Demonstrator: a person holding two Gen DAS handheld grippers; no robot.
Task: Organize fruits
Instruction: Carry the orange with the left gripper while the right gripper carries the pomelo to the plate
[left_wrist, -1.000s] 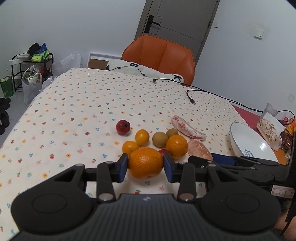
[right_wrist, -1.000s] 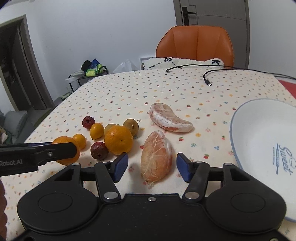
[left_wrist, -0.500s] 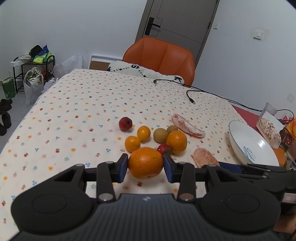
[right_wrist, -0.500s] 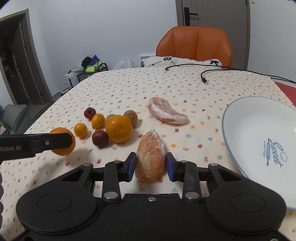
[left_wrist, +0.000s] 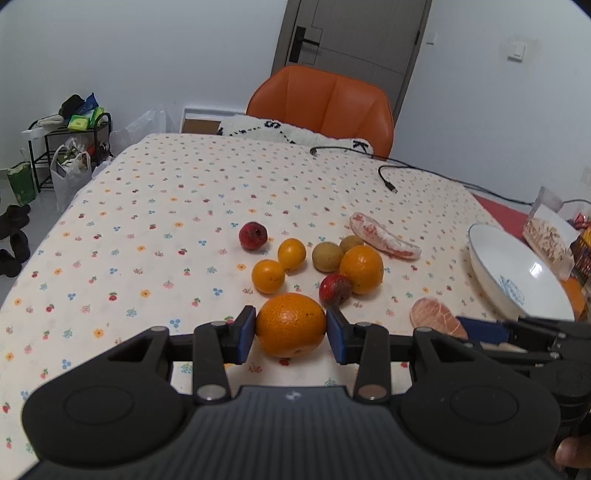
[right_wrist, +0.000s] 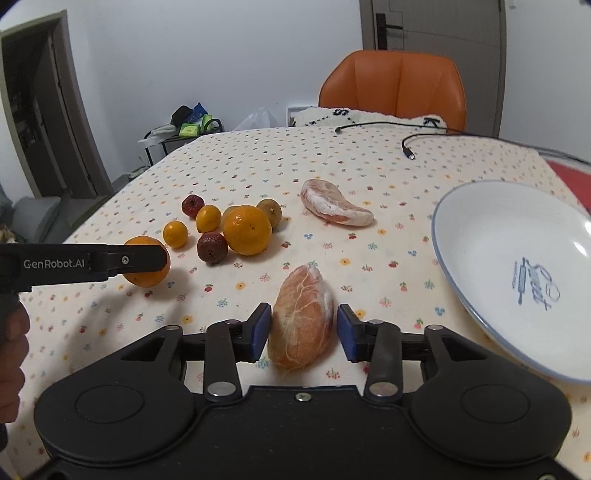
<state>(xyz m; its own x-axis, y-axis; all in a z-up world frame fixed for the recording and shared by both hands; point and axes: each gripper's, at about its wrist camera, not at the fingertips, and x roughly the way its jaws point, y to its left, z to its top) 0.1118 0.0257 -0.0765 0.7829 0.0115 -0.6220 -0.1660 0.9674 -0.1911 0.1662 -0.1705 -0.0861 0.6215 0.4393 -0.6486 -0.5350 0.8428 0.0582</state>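
Observation:
My left gripper (left_wrist: 290, 334) is shut on a large orange (left_wrist: 290, 324) and holds it above the cloth; the orange also shows in the right wrist view (right_wrist: 147, 271). My right gripper (right_wrist: 301, 332) is shut on a peeled pomelo segment (right_wrist: 302, 320), lifted off the table; the segment also shows in the left wrist view (left_wrist: 436, 320). On the table lie another orange (right_wrist: 246, 229), two small oranges (right_wrist: 175, 234), two dark red fruits (right_wrist: 212, 248), two brownish fruits (left_wrist: 327, 256) and a second pomelo segment (right_wrist: 334, 208).
A white bowl (right_wrist: 476, 236) with blue print stands at the right. A black cable (right_wrist: 408, 147) lies at the back of the flowered tablecloth (left_wrist: 147, 221). An orange chair (left_wrist: 325, 103) stands behind the table. Snack packets (left_wrist: 550, 236) sit beyond the bowl.
My right gripper closed on the pomelo segment and lifted it. My left gripper, still holding the large orange, rose and drew back from the fruit cluster.

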